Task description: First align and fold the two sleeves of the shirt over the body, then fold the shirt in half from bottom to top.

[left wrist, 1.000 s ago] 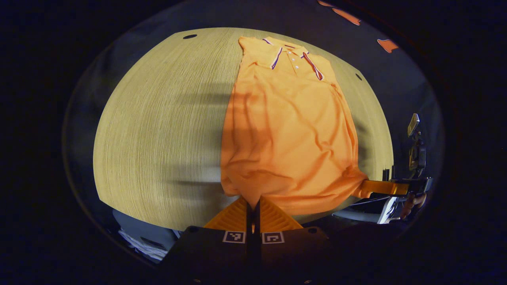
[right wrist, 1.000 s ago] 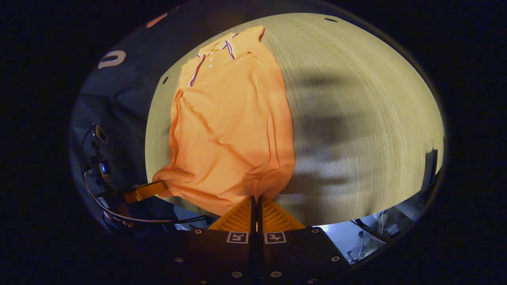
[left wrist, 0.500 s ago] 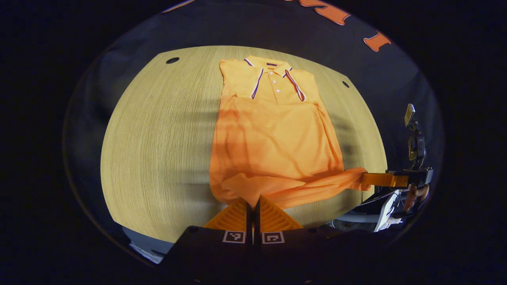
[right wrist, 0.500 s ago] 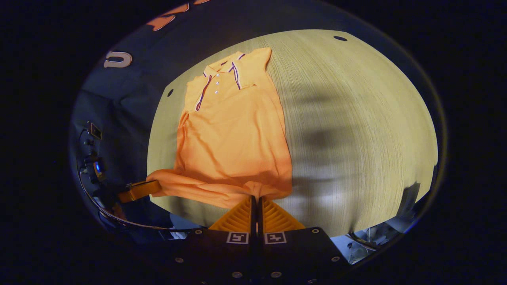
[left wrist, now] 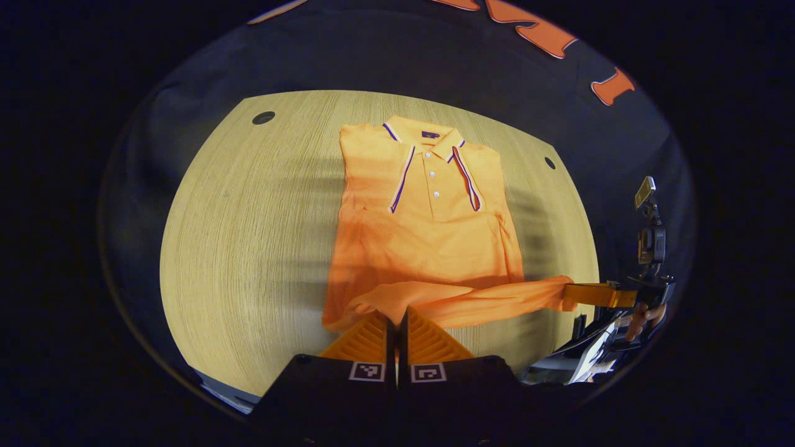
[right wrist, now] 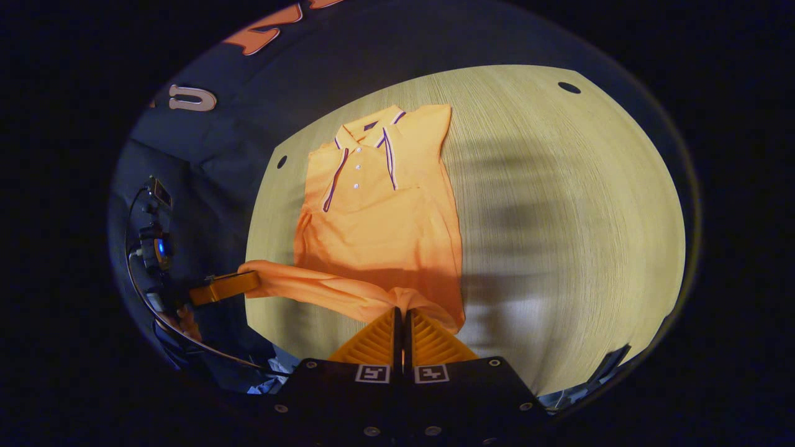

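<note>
Orange polo shirt (left wrist: pixel 428 230) spread face-up on a pale wooden table (left wrist: pixel 248 248), collar (left wrist: pixel 425 133) at the far end, sleeves already tucked in over the body. Bottom hem (left wrist: pixel 459 301) raised off the wood and stretched in a sagging band between two grippers, bottom-to-top fold judged under way.

Left gripper (left wrist: pixel 396 323) pinched tight on one hem corner, fingers closed with cloth bunched between them. Right gripper (right wrist: pixel 402 320) likewise clamped on the other corner, no gap visible; also seen far off at the right edge of the left gripper view, held by a hand (left wrist: pixel 643 313).

Thin knit fabric, by the look of it: light, limp, prone to drooping in the middle and creasing wherever slack. Best held at the two hem corners, as here, with the band kept taut and level so the lower half lands square on the chest below the collar. Risk, as a judgement: uneven travel between the two sides leaving a skewed edge, or slack cloth dragging the folded sleeves out of line.

Dark booth cloth (left wrist: pixel 385 56) behind the table.
</note>
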{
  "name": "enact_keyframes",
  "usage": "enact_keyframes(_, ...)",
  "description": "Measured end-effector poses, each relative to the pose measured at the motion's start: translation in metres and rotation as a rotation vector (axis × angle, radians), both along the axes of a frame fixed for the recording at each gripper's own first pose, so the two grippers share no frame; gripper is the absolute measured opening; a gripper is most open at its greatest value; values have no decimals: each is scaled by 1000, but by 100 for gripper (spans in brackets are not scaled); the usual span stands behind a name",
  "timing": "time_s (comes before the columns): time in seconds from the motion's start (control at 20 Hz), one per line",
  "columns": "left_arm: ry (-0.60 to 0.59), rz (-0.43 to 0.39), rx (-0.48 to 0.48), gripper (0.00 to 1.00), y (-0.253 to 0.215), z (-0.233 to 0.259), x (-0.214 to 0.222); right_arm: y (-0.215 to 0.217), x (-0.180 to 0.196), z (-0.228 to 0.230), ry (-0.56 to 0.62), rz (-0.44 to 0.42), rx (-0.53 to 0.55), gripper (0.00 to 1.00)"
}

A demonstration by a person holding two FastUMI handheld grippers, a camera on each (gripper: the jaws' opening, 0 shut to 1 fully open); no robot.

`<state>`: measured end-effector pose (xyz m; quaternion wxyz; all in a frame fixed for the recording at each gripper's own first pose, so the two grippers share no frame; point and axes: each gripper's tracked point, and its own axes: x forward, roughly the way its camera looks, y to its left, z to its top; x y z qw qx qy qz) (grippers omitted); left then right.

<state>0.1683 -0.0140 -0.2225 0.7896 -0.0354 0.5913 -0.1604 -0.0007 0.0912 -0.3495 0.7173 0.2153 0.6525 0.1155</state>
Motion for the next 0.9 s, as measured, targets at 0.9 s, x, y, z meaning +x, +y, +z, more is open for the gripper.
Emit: enact_keyframes(0.9,13,-75,-24,0,-22,-28,173,2,161,-29,8,-152,-12,0)
